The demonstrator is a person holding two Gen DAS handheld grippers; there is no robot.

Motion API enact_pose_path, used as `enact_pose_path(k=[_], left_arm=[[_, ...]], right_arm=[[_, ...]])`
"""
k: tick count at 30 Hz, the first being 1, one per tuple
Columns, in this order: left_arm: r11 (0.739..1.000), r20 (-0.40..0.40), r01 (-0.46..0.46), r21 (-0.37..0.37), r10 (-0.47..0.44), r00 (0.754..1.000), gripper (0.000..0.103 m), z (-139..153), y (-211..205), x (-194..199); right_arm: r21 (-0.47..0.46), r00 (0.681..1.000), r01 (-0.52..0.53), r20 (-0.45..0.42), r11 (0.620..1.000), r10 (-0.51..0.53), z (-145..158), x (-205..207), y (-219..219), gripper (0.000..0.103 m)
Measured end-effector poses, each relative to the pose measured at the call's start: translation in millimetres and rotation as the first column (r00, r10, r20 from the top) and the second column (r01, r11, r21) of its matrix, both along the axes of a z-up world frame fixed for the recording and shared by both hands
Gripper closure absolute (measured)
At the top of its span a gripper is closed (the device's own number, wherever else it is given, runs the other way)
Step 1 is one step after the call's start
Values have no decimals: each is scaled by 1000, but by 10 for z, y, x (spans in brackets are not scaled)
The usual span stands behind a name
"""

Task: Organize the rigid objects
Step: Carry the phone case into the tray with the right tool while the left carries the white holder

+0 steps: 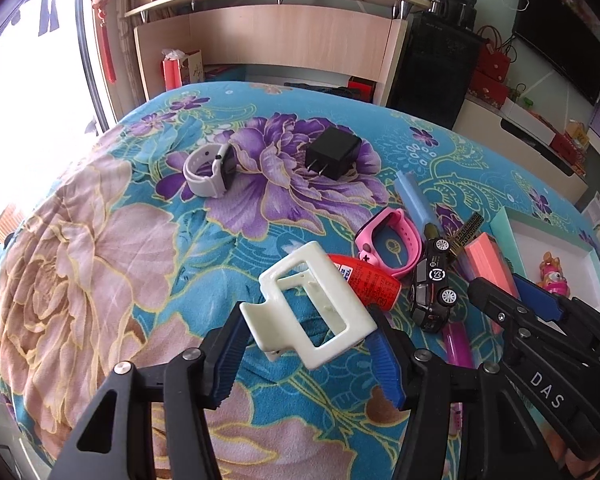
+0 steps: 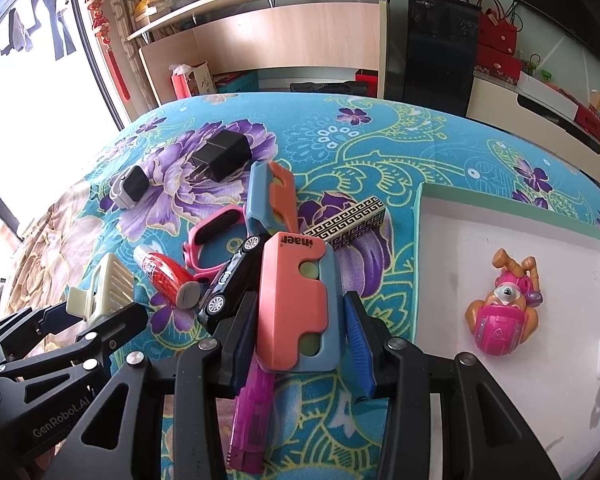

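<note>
- You can read "DAS" in white letters on the black arm of the right gripper [image 1: 540,304], seen from the left wrist.
- You find "GenRobot.AI" printed on the left gripper [image 2: 100,316] body in the right wrist view.
- The salmon-and-blue case [image 2: 296,304] shows "inaer" (upside down to you).
- The black toy car [image 1: 434,286] carries a round white badge, its marking too small to read.

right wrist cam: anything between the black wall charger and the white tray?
Yes. The blue-and-salmon foam block and the black-and-gold patterned box lie between the black wall charger and the white tray, on teal floral cloth. Right wrist view shows it.
</note>
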State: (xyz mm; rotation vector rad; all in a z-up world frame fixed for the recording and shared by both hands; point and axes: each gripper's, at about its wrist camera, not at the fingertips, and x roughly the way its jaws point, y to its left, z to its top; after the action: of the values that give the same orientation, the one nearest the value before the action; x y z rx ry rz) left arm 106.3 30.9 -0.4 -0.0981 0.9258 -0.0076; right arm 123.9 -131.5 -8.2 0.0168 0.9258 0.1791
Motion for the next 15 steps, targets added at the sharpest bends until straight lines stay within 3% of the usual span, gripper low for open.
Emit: enact_pose_path(k=[9, 15], left_arm=[[997, 92, 80, -4, -79, 993, 42, 234, -192, -74], [981, 114, 196, -6, -194, 974, 42, 329, -562, -136]], right_arm=[[47, 995, 70, 62, 996, -72, 280, -210, -305, 59], [39, 977, 207, 38, 978, -208, 333, -340, -816, 59]])
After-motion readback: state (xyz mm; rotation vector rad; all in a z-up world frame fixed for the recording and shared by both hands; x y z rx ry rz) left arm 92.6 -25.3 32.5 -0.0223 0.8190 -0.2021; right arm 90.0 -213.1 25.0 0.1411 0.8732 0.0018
